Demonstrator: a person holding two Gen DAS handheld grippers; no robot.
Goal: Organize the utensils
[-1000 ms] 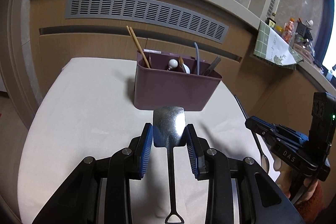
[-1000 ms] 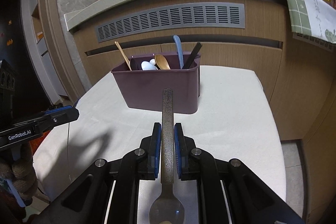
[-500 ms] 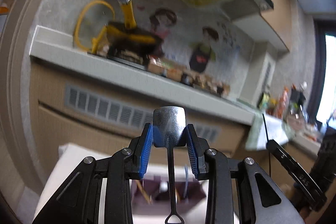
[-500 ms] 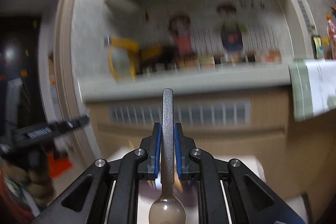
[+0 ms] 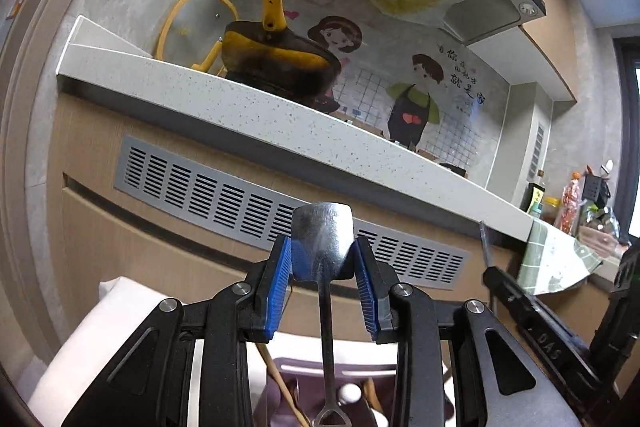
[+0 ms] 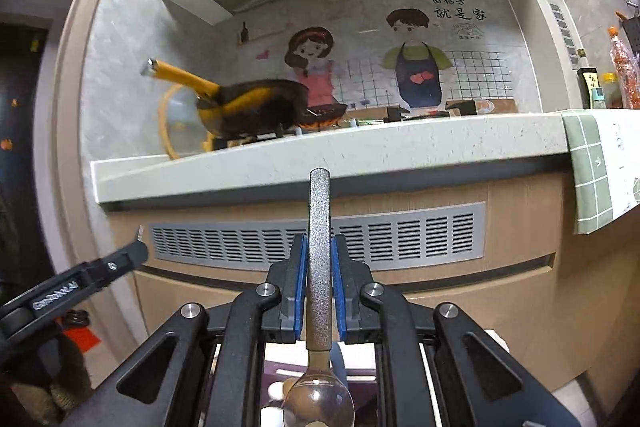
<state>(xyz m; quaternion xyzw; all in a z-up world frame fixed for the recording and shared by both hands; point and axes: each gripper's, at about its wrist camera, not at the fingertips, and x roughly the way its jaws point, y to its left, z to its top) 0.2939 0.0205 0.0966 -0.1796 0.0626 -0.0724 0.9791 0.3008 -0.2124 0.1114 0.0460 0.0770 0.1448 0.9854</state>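
Two claws, left (image 5: 322, 263) and right (image 6: 319, 283), each clamp one spoon (two total)

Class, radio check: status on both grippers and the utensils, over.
Left gripper shut on shovel spoon. Right gripper shut on spoon. Both above purple holder. Nothing blocking.

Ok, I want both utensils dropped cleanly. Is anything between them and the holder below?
Nothing separate shows in between. The left gripper holds the shovel spoon handle-down over the holder; chopsticks and other utensils already stand inside. The right gripper holds the spoon bowl-down above it.
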